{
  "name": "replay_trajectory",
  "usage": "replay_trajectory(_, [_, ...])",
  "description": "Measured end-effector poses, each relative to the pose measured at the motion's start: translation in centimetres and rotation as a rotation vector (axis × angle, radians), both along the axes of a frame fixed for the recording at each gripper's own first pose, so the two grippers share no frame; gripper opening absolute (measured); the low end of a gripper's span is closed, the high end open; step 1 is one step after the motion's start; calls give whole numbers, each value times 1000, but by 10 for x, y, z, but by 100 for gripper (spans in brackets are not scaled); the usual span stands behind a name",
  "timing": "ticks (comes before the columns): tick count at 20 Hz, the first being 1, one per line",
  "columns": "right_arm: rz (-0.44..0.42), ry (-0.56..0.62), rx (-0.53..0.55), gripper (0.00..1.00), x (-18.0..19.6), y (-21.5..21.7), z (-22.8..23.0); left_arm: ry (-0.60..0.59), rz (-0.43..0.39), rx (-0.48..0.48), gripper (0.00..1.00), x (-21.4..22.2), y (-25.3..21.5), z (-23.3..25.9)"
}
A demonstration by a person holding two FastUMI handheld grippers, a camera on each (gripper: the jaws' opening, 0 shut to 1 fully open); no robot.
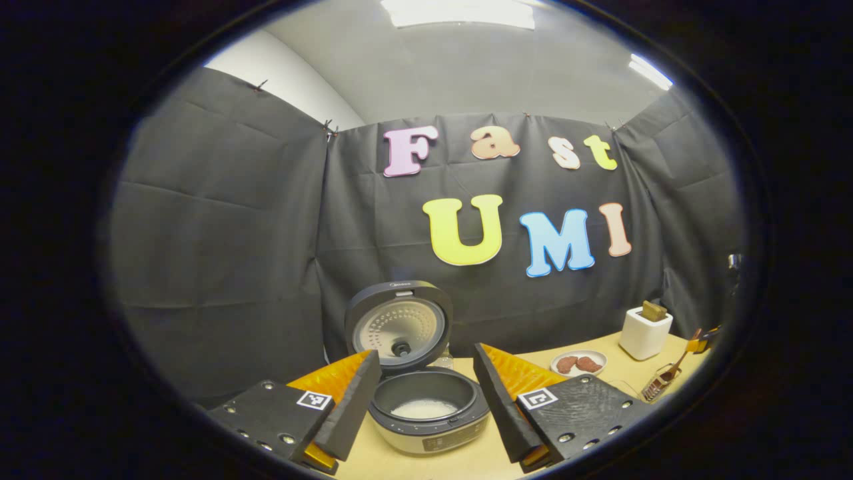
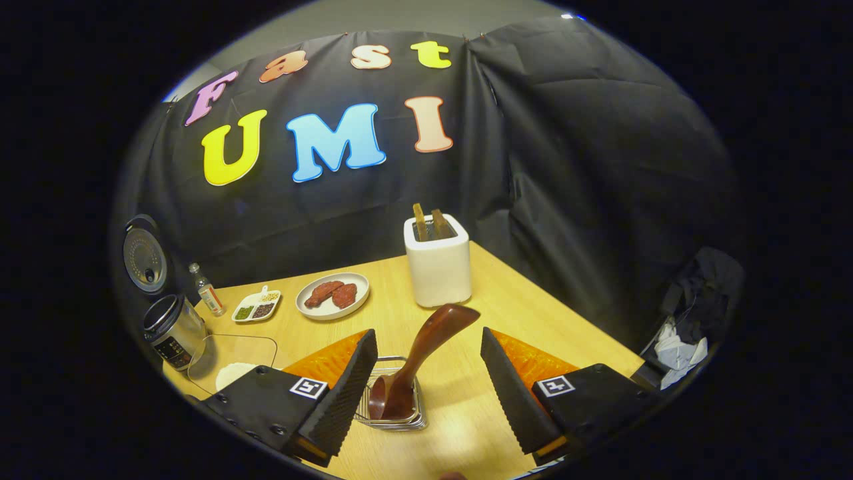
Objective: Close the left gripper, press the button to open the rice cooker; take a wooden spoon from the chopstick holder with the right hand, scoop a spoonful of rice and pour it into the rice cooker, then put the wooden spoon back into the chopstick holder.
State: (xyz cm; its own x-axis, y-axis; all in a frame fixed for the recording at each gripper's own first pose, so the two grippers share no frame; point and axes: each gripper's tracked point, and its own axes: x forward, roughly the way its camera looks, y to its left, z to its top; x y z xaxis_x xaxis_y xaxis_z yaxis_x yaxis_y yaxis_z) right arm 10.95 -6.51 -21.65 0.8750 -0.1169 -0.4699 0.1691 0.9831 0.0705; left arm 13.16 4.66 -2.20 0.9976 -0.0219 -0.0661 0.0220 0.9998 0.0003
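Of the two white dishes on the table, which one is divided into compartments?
The small rectangular dish beside the bottle; it holds separate green and dark portions. The round plate is undivided.

Both views tableward, sharing rice cooker (image 1: 426, 400).

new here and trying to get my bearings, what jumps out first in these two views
The rice cooker stands open between the left tool's spread fingers, lid up, white rice in its pot. In the right gripper view, the wooden spoon leans in the wire chopstick holder between the open right tool's fingers, a white toaster behind.
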Motion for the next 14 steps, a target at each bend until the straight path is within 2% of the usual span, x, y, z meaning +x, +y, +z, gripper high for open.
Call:
replay_trajectory(6, [-12, -122, -123, 98, -17, 0, 66, -15, 1, 3, 84, 49, 13, 14])
replay_trajectory(14, [-68, -186, -162, 98, -35, 10, 102, -57, 36, 5, 85, 139, 53, 49])
